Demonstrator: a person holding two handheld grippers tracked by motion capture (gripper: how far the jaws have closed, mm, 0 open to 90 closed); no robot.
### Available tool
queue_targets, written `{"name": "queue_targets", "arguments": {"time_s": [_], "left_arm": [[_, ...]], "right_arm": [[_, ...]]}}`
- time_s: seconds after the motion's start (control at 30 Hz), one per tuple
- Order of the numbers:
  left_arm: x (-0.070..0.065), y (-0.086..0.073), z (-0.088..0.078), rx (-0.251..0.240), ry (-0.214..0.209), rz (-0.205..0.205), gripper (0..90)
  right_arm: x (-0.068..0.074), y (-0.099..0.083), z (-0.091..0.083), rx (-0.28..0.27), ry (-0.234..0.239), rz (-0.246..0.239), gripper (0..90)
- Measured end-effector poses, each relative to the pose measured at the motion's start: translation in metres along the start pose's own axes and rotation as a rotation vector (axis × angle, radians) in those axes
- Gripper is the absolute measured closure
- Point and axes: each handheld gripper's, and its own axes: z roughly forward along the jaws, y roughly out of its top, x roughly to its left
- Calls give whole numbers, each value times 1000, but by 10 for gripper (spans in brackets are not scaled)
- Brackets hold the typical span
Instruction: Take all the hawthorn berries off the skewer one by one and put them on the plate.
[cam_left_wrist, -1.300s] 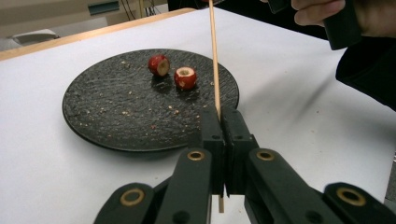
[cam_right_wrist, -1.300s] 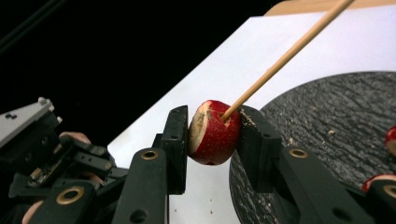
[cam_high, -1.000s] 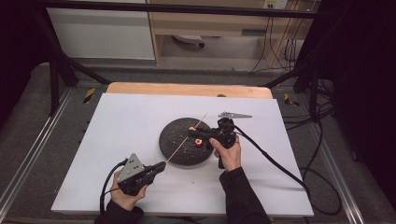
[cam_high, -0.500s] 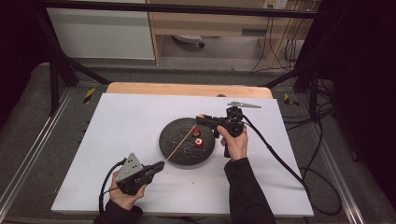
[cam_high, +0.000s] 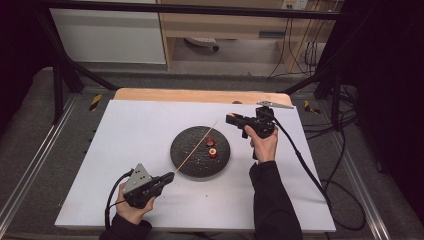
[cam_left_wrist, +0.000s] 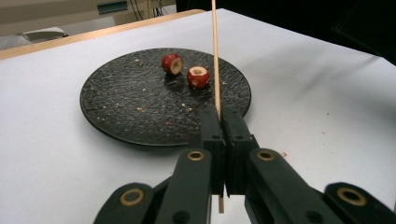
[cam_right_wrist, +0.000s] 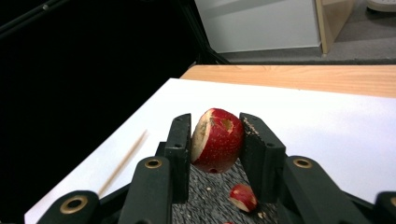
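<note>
1. On the left of the white table (cam_high: 100, 145), my left gripper (cam_high: 167, 179) pinches a thin wooden stick (cam_high: 196, 145); the stick slants up over the black plate (cam_high: 185, 155).
2. In the middle, two red fruit pieces (cam_high: 211, 148) lie on the plate.
3. On the right, my right gripper (cam_high: 231, 119) squeezes a red fruit chunk (cam_right_wrist: 217, 140) tight, up above the plate's far edge.

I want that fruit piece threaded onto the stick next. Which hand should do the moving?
Probably right. The right gripper is shut on a red fruit piece, lifted near the skewer's far tip. The left gripper is clamped on the skewer's near end, steadying it over the plate.
</note>
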Motion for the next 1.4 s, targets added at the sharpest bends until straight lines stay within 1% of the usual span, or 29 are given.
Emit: {"name": "queue_targets", "arguments": {"time_s": [0.03, 0.1, 0.2, 0.3, 0.43, 0.63, 0.67, 0.77, 0.93, 1.03, 1.13, 1.23, 1.33, 1.4], "left_arm": [[1, 0, -1, -1, 2, -5, 885], [2, 0, -1, -7, 9, -12, 885], [3, 0, -1, -7, 11, -18, 884], [3, -1, -1, -4, 13, -19, 884], [4, -1, 0, 0, 15, -24, 884], [3, -2, 2, 6, 16, -23, 884], [3, -2, 2, 9, 15, -25, 884], [3, -2, 3, 15, 17, -24, 884], [5, -3, 4, 23, 20, -32, 883], [5, -3, 4, 29, 19, -38, 883], [5, -2, 5, 37, 23, -43, 883], [6, -2, 7, 49, 24, -48, 883], [7, -1, 10, 70, 28, -55, 883], [8, 0, 13, 86, 32, -63, 883]], "right_arm": [[-1, -2, 1, 7, -3, 2, 660], [-1, -9, 4, 31, -9, -10, 660], [0, -24, 13, 82, -20, -29, 660], [0, -44, 26, 129, -15, -32, 659], [4, -70, 41, 188, 4, -56, 658], [14, -101, 53, 268, 36, -98, 654], [15, -105, 54, 286, 34, -106, 653], [15, -114, 58, 316, 16, -128, 649], [15, -116, 58, 325, 3, -137, 615], [16, -113, 54, 312, -2, -149, 575], [18, -106, 44, 281, 0, -149, 550], [19, -99, 33, 256, -6, -162, 507], [19, -93, 20, 229, -21, -178, 439], [18, -91, 12, 209, -19, -180, 360]]}}
